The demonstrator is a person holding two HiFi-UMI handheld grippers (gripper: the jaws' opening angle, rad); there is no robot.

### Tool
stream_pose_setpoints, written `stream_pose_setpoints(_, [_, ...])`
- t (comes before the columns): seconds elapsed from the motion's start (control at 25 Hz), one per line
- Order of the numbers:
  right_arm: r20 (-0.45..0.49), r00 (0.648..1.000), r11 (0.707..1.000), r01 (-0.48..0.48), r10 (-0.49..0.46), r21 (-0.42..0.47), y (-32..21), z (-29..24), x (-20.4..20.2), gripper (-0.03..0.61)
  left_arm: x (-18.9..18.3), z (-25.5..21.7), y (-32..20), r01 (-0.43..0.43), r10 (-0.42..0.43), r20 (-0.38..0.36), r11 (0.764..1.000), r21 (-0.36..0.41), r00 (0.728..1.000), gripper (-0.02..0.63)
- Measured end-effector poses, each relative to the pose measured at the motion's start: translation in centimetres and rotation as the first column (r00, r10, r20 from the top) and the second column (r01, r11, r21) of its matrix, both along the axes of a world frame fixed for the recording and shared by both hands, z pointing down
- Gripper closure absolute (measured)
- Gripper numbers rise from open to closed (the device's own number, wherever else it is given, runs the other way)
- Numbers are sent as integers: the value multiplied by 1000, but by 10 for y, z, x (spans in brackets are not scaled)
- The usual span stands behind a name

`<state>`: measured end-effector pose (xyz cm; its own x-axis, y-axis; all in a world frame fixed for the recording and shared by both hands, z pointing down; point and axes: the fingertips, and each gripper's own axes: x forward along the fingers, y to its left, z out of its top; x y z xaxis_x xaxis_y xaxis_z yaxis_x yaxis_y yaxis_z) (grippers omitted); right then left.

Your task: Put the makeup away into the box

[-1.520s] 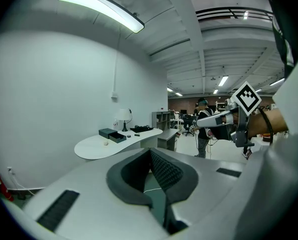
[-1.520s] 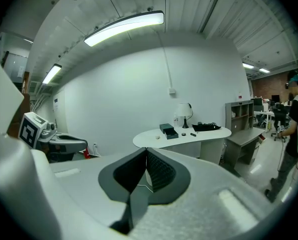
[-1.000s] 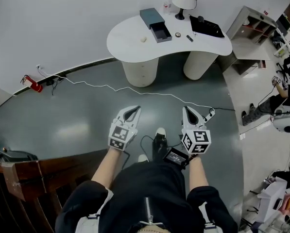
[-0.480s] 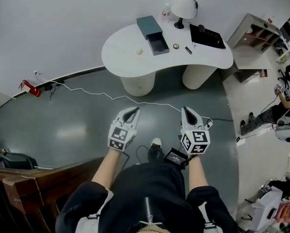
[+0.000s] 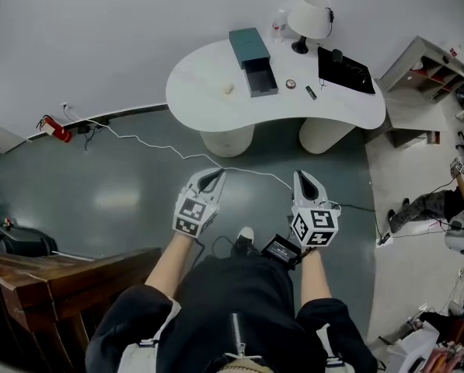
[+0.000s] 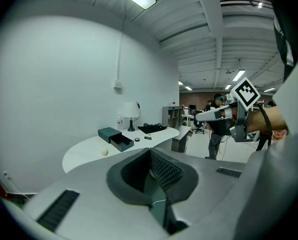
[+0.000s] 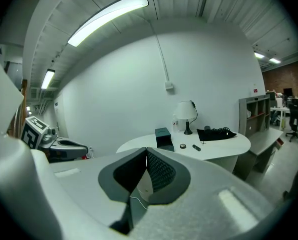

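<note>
A teal box (image 5: 253,50) with its dark drawer pulled open stands on the white table (image 5: 208,72) ahead of me. On the tabletop lie a small cream item (image 5: 228,88), a round compact (image 5: 291,84) and a short black tube (image 5: 311,92). Both grippers hang over the grey floor well short of the table. My left gripper (image 5: 216,174) is shut and holds nothing. The right gripper (image 5: 300,175) also has its jaws together with nothing in them. The box (image 7: 163,138), compact (image 7: 182,146) and tube (image 7: 196,147) show far off past the right jaws.
A white lamp (image 5: 309,18), a small bottle (image 5: 280,23) and a black pouch (image 5: 344,70) share the table. A white cable (image 5: 177,148) runs across the floor. Wooden furniture (image 5: 29,274) stands at lower left, a shelf unit (image 5: 434,68) and a seated person (image 5: 437,202) at right.
The table has come lower and a little larger in the head view as I walk towards it. Both grippers keep their place before me, still shut.
</note>
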<state>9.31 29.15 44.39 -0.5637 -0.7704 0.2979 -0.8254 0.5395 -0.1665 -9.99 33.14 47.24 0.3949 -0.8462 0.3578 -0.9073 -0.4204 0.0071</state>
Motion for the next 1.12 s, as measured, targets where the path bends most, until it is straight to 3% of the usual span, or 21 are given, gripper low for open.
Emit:
stream_pose_setpoints(0.48, [25, 999, 999, 40, -40, -6, -44, 2, 16, 572, -6, -1, -39, 72, -71, 49, 997, -12, 996, 601])
stream_pose_setpoints(0.8, [16, 999, 999, 35, -35, -11, -73, 8, 13, 572, -9, 7, -71, 59, -58, 50, 998, -14, 997, 601])
stream_pose_setpoints(1.12, [10, 1000, 1000, 14, -14, 14, -129, 2, 6, 572, -16, 13, -136, 31, -30, 40, 999, -18, 999, 601])
